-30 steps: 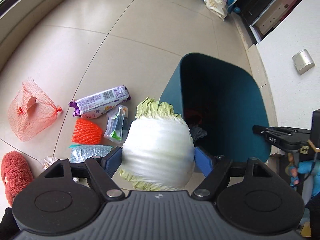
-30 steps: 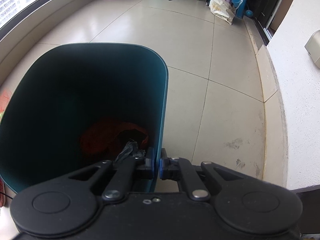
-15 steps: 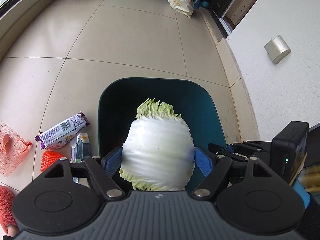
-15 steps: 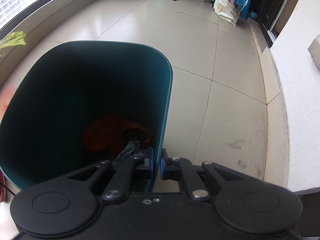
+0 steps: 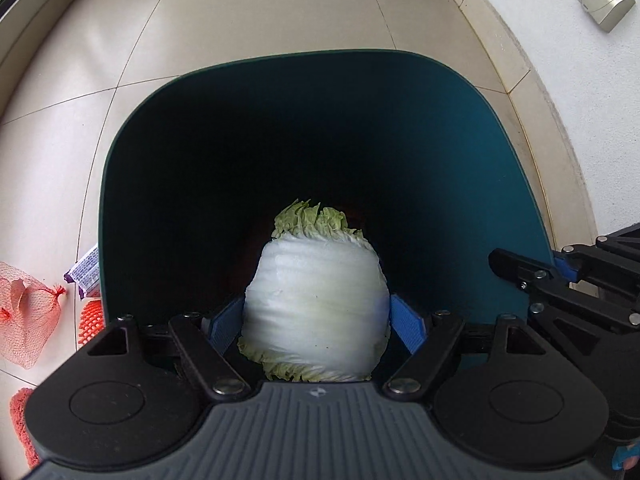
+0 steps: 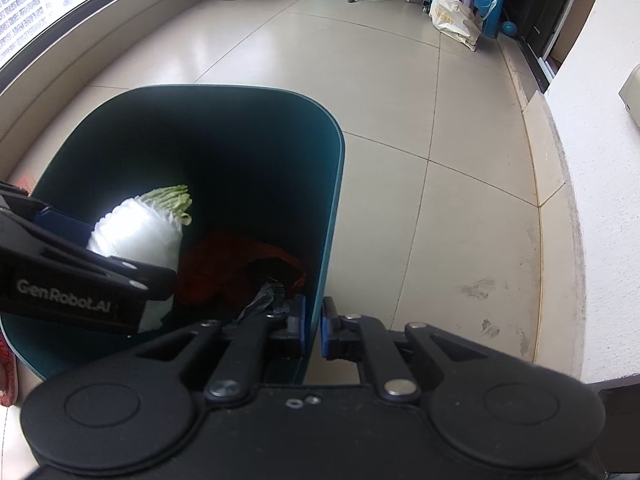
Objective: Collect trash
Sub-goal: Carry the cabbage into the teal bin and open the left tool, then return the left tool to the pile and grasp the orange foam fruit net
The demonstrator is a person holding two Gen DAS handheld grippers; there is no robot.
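Cabbage held over the open bin.

One cabbage (image 5: 316, 304) sits between the blue pads of the left gripper (image 5: 316, 320), which squeeze it from both sides, leafy tip at 12 o'clock, hanging inside the mouth of the one teal bin (image 5: 516, 184). A second ago the cabbage was off to the bin's left with floor under it; now dark bin is all around it. The right gripper (image 6: 312, 330) has its jaws nearly shut, pinching the bin's wall, same as before. On the floor at 9 o'clock lie one orange net bag (image 5: 28, 320) and one purple wrapper (image 5: 86, 276).
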